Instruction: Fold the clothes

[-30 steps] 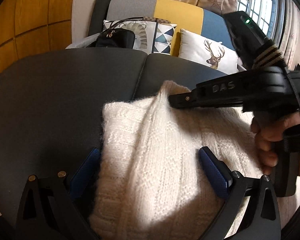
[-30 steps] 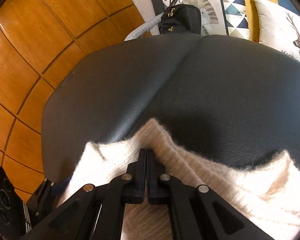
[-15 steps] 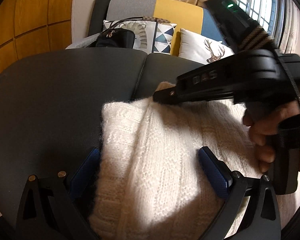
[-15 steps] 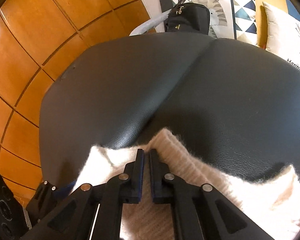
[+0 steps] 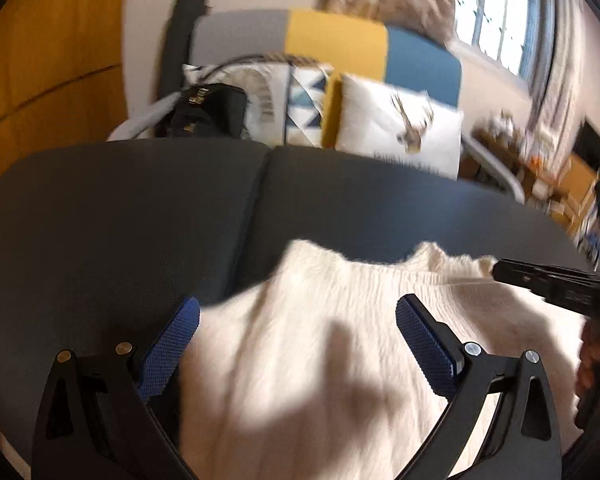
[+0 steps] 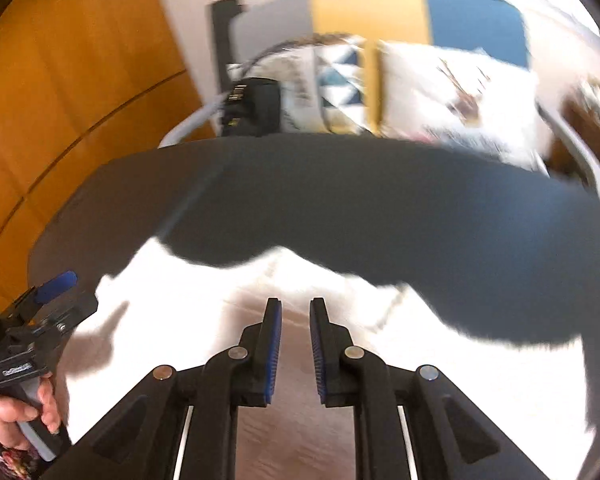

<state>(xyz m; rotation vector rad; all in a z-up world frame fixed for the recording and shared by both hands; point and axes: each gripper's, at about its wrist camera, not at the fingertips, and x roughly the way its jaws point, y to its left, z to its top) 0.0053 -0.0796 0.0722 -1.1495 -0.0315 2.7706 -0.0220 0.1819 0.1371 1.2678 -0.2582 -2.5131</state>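
A cream knit sweater [image 5: 340,360] lies folded on the dark leather cushion [image 5: 120,220], its far edge bumpy. My left gripper [image 5: 298,302] hovers over the sweater's left part, blue pads [image 5: 168,344] wide apart, holding nothing. In the right wrist view the right gripper [image 6: 296,304] stands over the sweater [image 6: 204,304] with a narrow gap between its pads and nothing in it. From the left wrist view the right gripper [image 5: 504,270] shows at the sweater's right edge. The left gripper [image 6: 56,284] and the hand [image 6: 16,416] holding it appear at the far left. Both views are motion-blurred.
Beyond the cushion [image 6: 380,208] stands a grey, yellow and blue sofa [image 5: 332,36] with patterned pillows [image 5: 396,128] and a black handbag [image 5: 208,112]. Orange wood panelling [image 5: 52,60] runs along the left. A window [image 5: 500,12] and cluttered furniture [image 5: 540,168] are at the right.
My right gripper opened, let go of the sweater's fold and drew back to the right. The raised fold dropped flat. The left gripper stayed open and shifted slightly back.
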